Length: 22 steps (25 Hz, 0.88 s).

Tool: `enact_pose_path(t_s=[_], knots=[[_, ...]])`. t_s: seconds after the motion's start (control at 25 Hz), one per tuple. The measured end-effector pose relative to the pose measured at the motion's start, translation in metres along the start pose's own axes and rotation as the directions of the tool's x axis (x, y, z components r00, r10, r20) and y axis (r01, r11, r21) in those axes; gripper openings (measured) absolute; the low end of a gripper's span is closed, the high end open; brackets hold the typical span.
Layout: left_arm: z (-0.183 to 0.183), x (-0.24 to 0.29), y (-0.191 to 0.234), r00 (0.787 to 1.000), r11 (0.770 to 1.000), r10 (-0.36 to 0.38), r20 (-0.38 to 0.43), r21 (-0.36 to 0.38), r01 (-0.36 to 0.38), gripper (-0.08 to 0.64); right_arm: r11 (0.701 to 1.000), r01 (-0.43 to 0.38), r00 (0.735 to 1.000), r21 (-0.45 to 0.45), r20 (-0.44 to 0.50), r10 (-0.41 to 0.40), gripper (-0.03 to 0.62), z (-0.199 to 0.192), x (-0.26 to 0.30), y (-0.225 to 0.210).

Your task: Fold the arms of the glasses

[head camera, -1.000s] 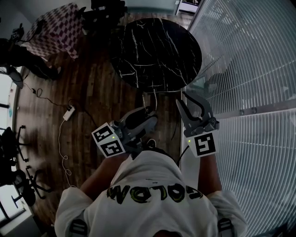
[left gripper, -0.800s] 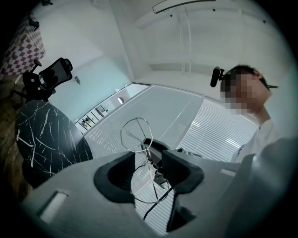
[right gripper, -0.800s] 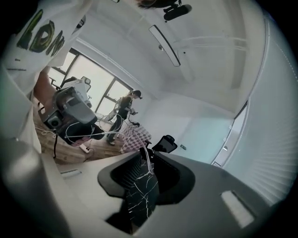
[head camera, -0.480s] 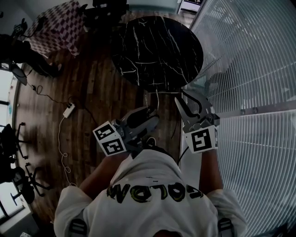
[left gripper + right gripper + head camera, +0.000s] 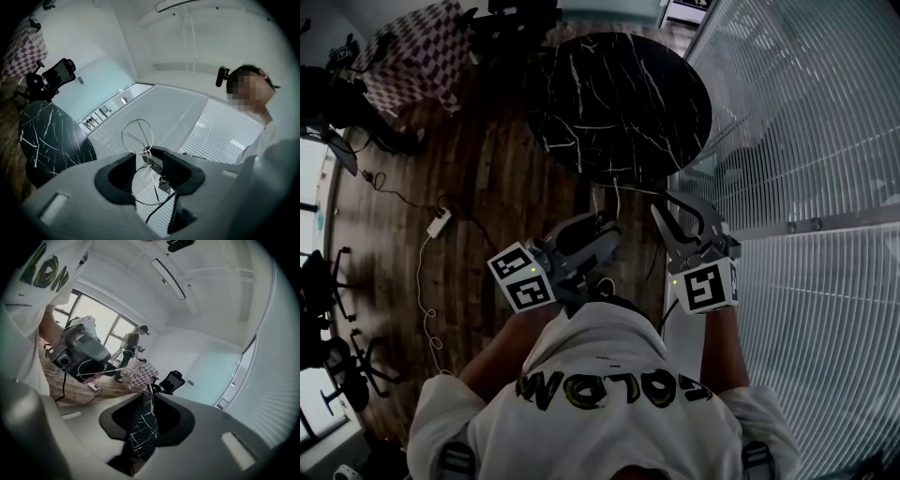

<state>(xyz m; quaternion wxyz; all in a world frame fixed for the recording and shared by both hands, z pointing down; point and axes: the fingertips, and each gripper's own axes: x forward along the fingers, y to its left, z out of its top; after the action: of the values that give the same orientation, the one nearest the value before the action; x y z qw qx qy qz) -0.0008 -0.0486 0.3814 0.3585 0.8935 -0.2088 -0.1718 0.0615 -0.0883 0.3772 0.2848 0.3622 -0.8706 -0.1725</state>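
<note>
My left tongs (image 5: 149, 154) are clamped on the wire glasses (image 5: 137, 136) where the two lenses meet, holding them in the air near the edge of the black marble table (image 5: 619, 103). My right tongs (image 5: 150, 392) have just been closing but stand apart, with one thin arm (image 5: 150, 384) of the glasses between the jaws.

One pair of glasses (image 5: 137, 136), two grippers (image 5: 607, 228) (image 5: 667, 202)
</note>
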Motion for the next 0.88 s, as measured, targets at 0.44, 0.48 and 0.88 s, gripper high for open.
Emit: enact_pose_path(t_s=[0.44, 0.48, 0.88], knots=[[0.006, 0.005, 0.005, 1.0, 1.0, 0.017, 0.009, 0.003, -0.017, 0.186, 0.998, -0.025, 1.0, 0.056, 0.01, 0.025, 0.072, -0.002, -0.004, 0.015], [0.005, 0.006, 0.005, 1.0, 1.0, 0.017, 0.008, 0.003, -0.017, 0.186, 0.998, -0.025, 1.0, 0.062, 0.01, 0.025, 0.072, -0.003, -0.005, 0.015], [0.007, 0.011, 0.007, 1.0, 1.0, 0.025, 0.016, -0.007, -0.025, 0.186, 0.993, -0.045, 0.999, 0.106, 0.019, 0.043, 0.071, -0.004, -0.005, 0.023]])
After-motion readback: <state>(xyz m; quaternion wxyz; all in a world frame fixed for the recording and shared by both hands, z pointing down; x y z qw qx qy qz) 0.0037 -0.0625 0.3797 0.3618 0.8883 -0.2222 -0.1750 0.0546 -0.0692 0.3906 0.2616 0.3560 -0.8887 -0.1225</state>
